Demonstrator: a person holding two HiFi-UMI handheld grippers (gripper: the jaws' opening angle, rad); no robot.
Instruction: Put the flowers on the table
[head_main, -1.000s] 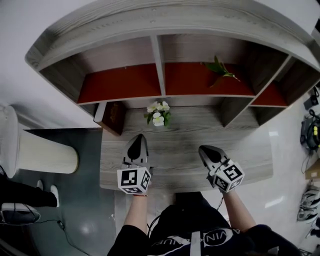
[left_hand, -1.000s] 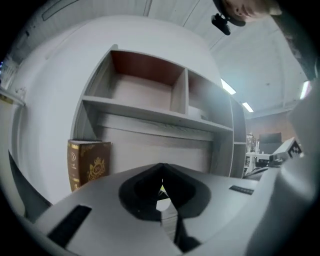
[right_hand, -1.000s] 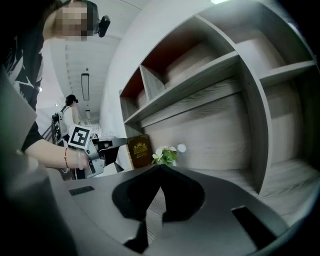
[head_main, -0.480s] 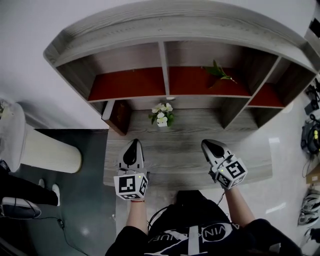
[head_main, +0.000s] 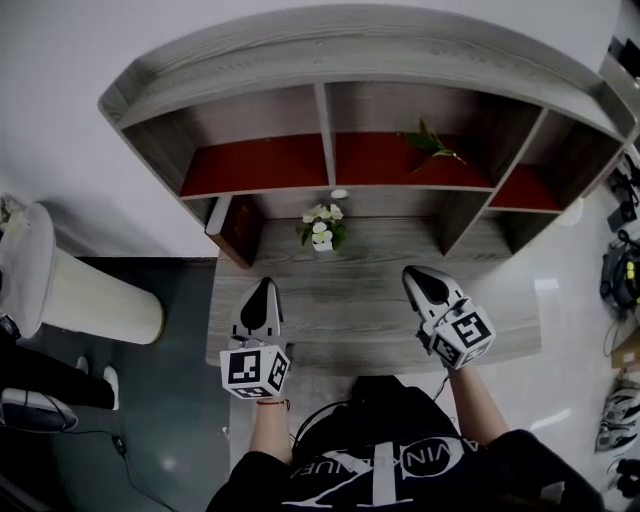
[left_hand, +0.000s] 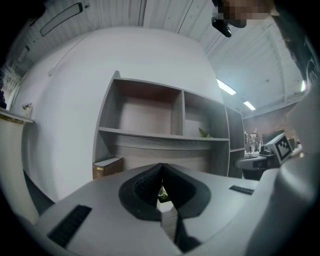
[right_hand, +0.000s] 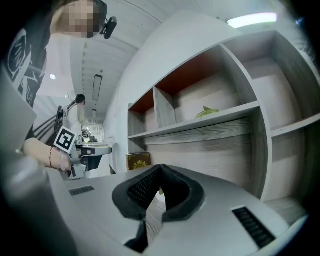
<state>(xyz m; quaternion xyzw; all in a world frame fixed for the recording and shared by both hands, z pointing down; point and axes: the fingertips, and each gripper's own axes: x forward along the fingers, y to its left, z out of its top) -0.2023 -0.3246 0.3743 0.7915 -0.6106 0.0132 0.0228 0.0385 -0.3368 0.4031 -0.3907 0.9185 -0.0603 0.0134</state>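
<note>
Grey wood-grain counter (head_main: 350, 292) fills the middle of the head view. A small pot of white flowers (head_main: 322, 226) stands at its far centre, just under the shelf unit (head_main: 400, 60). At lower centre the person holds the left claw (head_main: 263, 285) and the right claw (head_main: 413, 273) over the near half of the counter. The two are well apart from each other and from the flowers, and both point toward the shelves. Each gripper view shows its claw with the jaw tips pressed together and nothing held between them. Through the small opening behind the left claw's tips, the flowers show in the distance. A pale shape in the same spot in the right gripper view may be their pot, but it is too small to be sure. A brown book (head_main: 235, 228) stands at the counter's far left, and a green sprig (head_main: 432, 142) lies on the red shelf board (head_main: 260, 165) at upper right.
</note>
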